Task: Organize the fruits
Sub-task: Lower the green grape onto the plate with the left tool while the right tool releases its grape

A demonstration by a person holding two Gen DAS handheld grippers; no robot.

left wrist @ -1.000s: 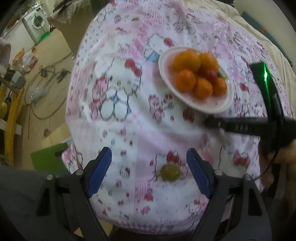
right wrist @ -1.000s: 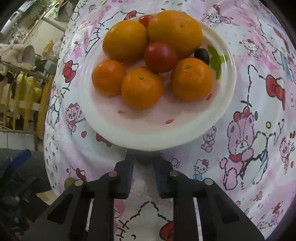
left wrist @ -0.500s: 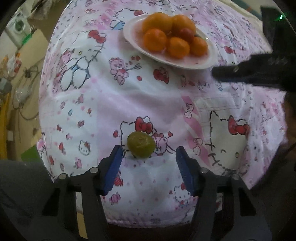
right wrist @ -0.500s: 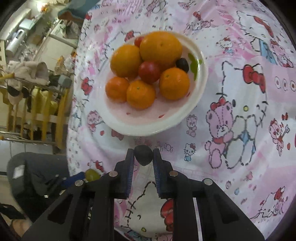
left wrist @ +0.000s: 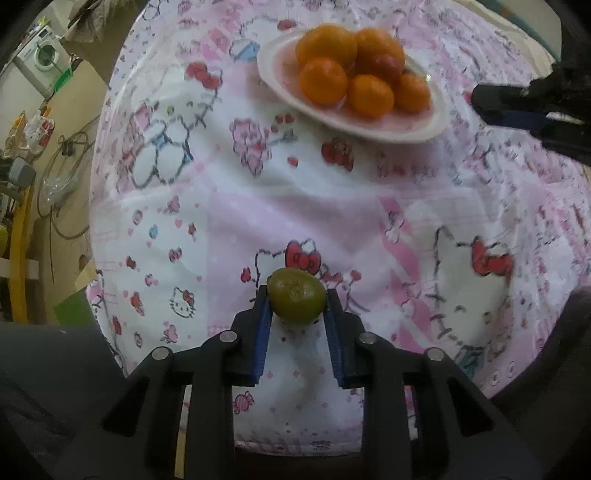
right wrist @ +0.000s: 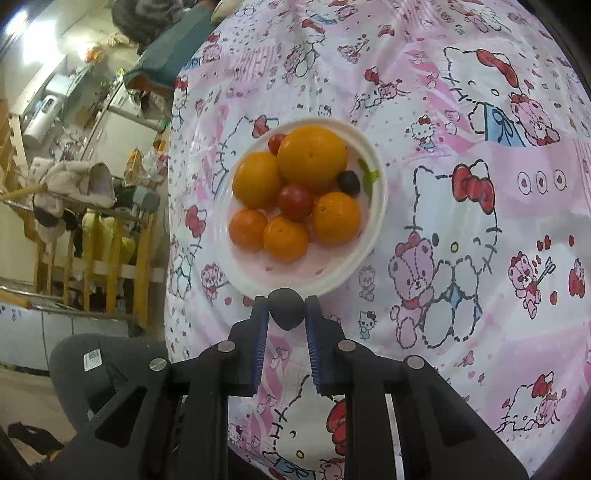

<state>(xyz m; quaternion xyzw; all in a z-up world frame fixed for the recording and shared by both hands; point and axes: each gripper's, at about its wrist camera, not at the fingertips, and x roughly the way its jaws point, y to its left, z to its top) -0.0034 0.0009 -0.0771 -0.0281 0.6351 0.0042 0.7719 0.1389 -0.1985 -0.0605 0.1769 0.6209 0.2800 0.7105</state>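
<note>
Between the left tool's (left wrist: 297,301) blue pads sits a round green fruit (left wrist: 296,301); only the right wrist view shows the right tool (right wrist: 286,308) clamping a dark, rounded fruit (right wrist: 286,307) beside the white plate (right wrist: 376,229).

Both fisheye views are evenly lit by soft indoor light with only faint shadows; a bright ceiling lamp (right wrist: 16,22) flares in the right wrist view's upper left corner. Heavy barrel distortion bends the tablecloth (left wrist: 295,206) print, with black vignette at the corners. The left wrist view is softer, with motion smear on the tablecloth toward the right edge; the right wrist view is sharper.
</note>
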